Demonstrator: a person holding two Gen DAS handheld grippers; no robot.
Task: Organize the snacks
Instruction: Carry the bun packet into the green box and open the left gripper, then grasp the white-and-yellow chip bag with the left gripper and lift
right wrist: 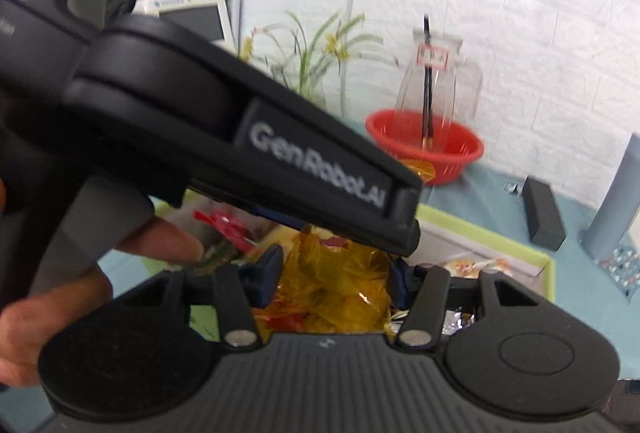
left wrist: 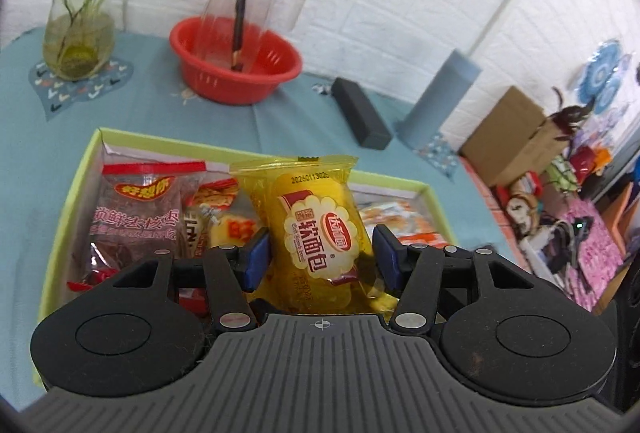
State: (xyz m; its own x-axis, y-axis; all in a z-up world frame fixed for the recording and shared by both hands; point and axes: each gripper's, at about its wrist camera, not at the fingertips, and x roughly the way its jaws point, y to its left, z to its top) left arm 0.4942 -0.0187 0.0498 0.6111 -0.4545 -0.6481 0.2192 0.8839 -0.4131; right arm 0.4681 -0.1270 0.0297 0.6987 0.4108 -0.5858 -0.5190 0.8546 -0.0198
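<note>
The left hand-held gripper (left wrist: 320, 257) is clenched on a yellow bread packet (left wrist: 316, 233), whose long axis runs toward twelve o'clock, above the green snack box (left wrist: 72, 193). The right hand-held gripper (right wrist: 336, 277) grasps yellow wrapping (right wrist: 336, 289) under the left one. The red basket (left wrist: 236, 61) sits at eleven o'clock across open table (left wrist: 280, 121); the black case (left wrist: 362, 113) lies at one o'clock.

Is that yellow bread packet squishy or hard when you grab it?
Probably squishy: the yellow bread packet is puffy film around a soft bun, and the left tool pinches its sides. The shiny wrapper looks slippery, and it is likely light.
</note>
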